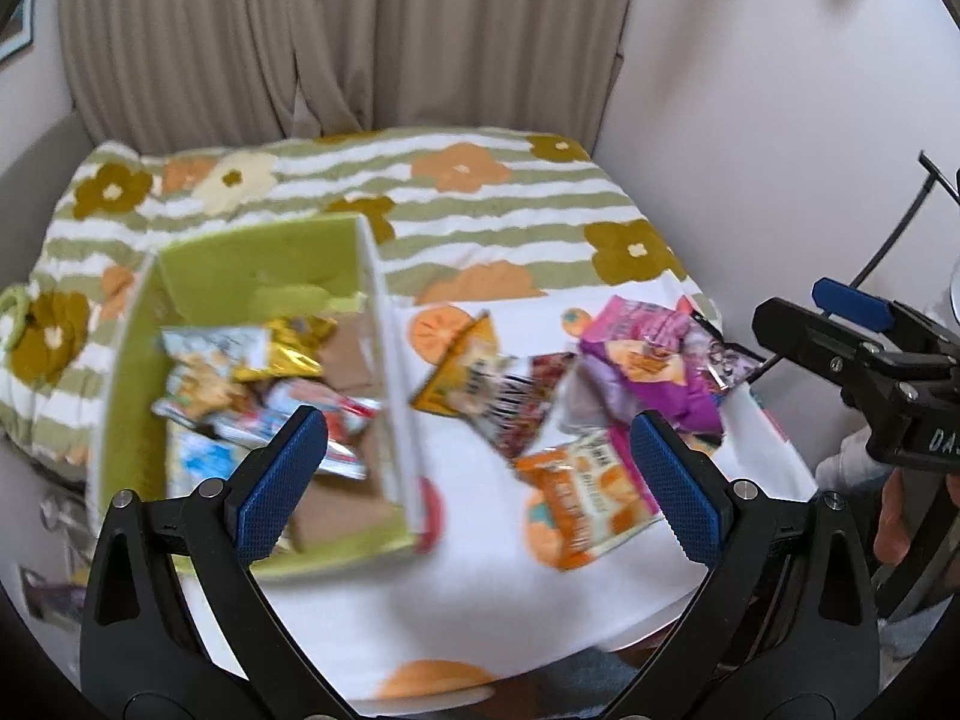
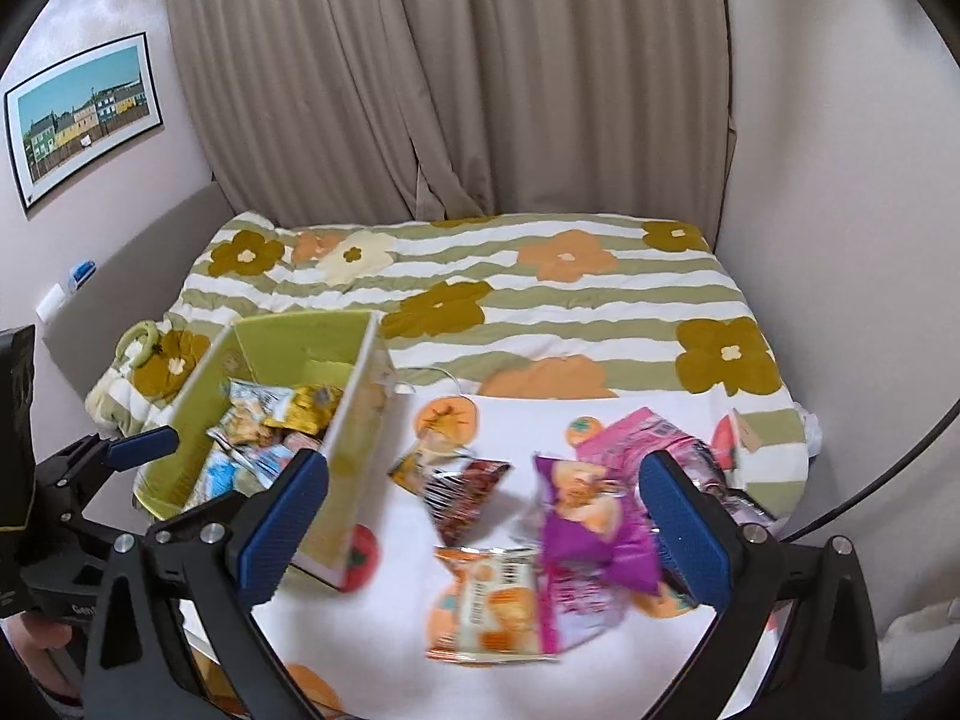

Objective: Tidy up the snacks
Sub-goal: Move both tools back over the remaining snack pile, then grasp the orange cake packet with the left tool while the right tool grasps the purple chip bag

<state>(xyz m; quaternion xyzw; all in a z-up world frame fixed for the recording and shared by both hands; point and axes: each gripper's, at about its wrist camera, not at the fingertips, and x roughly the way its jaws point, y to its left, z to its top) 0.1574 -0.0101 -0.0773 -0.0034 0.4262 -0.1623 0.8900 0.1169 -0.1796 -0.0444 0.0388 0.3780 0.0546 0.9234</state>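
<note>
Looking through the left wrist view, I see the left gripper (image 1: 477, 474) with its jaws spread wide and nothing between them, hanging above the white cloth (image 1: 480, 612) with orange prints. The green box (image 1: 129, 396) fills the left of the frame, already stocked with packets, though blur hides their detail. Loose snacks lie right of centre: an orange packet (image 1: 585, 501) lowest, a dark striped packet (image 1: 519, 405) above it, and a purple bag (image 1: 651, 366) toward the right edge. The right gripper (image 1: 852, 330) shows at the far right; I cannot tell from here how its jaws stand.

In the right wrist view, the right gripper (image 2: 483, 531) has its jaws wide apart, empty, over the purple bag (image 2: 591, 516) and orange packet (image 2: 489, 600) at lower centre. The box (image 2: 186, 414) stands left of centre on the bed.

I judge these packets light, crinkly, slick and crushable. I would pinch a flat sealed edge, gently.
</note>
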